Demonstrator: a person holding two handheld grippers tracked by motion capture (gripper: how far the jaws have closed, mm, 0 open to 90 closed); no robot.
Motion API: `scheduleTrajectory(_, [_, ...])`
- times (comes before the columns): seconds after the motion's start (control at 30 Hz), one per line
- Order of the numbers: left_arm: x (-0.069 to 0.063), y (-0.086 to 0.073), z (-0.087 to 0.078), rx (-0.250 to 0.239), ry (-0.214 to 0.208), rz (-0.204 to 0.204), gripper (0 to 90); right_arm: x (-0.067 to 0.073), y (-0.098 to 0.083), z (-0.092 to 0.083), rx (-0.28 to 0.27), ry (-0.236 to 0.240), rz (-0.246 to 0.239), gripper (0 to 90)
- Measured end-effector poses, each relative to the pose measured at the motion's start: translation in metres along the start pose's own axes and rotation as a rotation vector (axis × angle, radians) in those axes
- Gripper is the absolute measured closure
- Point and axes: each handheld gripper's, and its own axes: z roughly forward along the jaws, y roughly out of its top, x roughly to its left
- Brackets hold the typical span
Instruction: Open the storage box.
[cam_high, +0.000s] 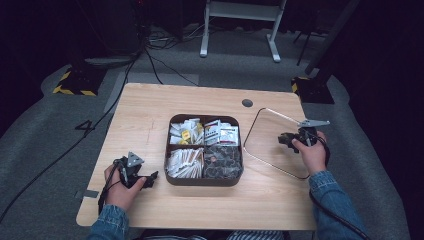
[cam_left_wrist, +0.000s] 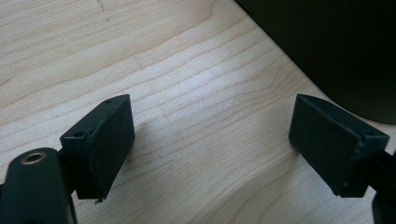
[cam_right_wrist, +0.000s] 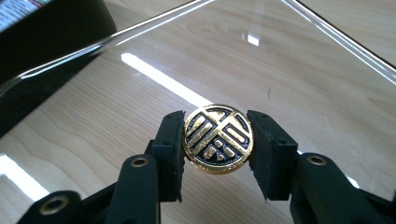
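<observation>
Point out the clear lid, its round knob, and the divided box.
clear lid (cam_high: 272, 145), high view, on the bare pane left of the hand.
round knob (cam_right_wrist: 218, 138), right gripper view, on its gold-patterned face between the claw's pads.
divided box (cam_high: 202, 180), high view, on its near wall.

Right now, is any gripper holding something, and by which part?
The right gripper holds the clear lid by its round black-and-gold knob, pinched on two opposite sides. The left gripper is open and holds nothing.
</observation>
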Motion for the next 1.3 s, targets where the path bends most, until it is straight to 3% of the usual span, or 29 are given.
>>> scheduleTrajectory(0.37, [0.000, 0.000, 0.000, -0.001, 0.000, 0.001, 14.9, -0.002, -0.015, 0.016, 0.050, -0.030, 0.011, 58.5])
scheduleTrajectory(0.6, [0.000, 0.000, 0.000, 0.000, 0.000, 0.001, 14.9, -0.002, -0.017, 0.018, 0.036, -0.042, 0.003, 58.0])
scheduleTrajectory(0.67, [0.000, 0.000, 0.000, 0.000, 0.000, 0.001, 14.9, -0.001, -0.018, 0.016, 0.000, -0.036, 0.022, 47.3])
scheduleTrajectory(0.77, [0.000, 0.000, 0.000, -0.001, 0.000, 0.001, 14.9, 0.003, -0.017, 0.008, -0.042, -0.048, 0.040, 39.6])
scheduleTrajectory(1.0, [-0.001, 0.000, 0.000, 0.001, 0.004, -0.001, 14.8, 0.035, -0.029, -0.016, -0.125, -0.003, -0.013, 37.7])
scheduleTrajectory(1.17, [-0.005, 0.002, 0.002, 0.001, 0.013, -0.010, 14.6, 0.063, -0.040, -0.020, -0.090, 0.069, -0.064, 41.3])
scheduleTrajectory(1.3, [-0.006, 0.002, 0.002, 0.000, 0.019, -0.014, 15.2, 0.087, -0.047, -0.011, -0.032, 0.144, -0.151, 43.5])
